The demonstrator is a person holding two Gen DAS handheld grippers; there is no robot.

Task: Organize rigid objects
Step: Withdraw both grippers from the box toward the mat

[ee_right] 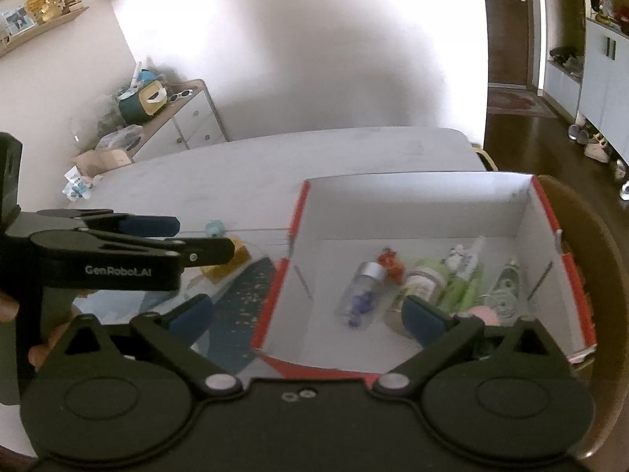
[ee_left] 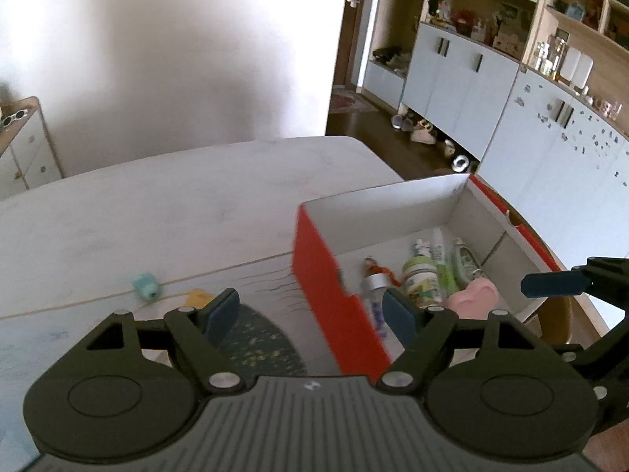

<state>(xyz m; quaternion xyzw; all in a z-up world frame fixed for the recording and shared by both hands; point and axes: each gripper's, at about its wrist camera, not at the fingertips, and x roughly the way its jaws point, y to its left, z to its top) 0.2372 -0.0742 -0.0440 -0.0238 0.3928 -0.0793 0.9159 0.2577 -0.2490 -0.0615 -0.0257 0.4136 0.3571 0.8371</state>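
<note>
Red cardboard, white inside: the box (ee_right: pixel 416 212) sits ahead of the right tool (ee_right: pixel 310 314) and already carries a clutch of small things, a clear vial with a silver cap (ee_right: pixel 363 291), a squat jar (ee_right: pixel 424 285), a green tube (ee_right: pixel 466 287) and something pink (ee_left: pixel 477 295) at the near edge. Both tools are spread wide and carry nothing. The left tool (ee_left: pixel 310 310) hovers with the box's near red wall running up between its pads, and it shows side-on in the right wrist view, out to the left over the tabletop (ee_left: pixel 157 204).

Out on the tabletop, left of the box, things are yet to be stowed: a small teal object (ee_left: pixel 146 286) just ahead of the left tool's left pad, a yellow piece (ee_left: pixel 198 297) beside it, and a dark speckled oval object (ee_right: pixel 240 306) lying flat under both tools. What the teal and yellow things are, I cannot tell.

My read: the next pick belongs to the left tool. To do it well, swing left off the box wall first, so the pads don't snag the cardboard. Centre the teal piece between the pads, come down low, and close squarely, because a small hard thing will skate away from a glancing pinch. Then lift well over the red rim before letting go.
</note>
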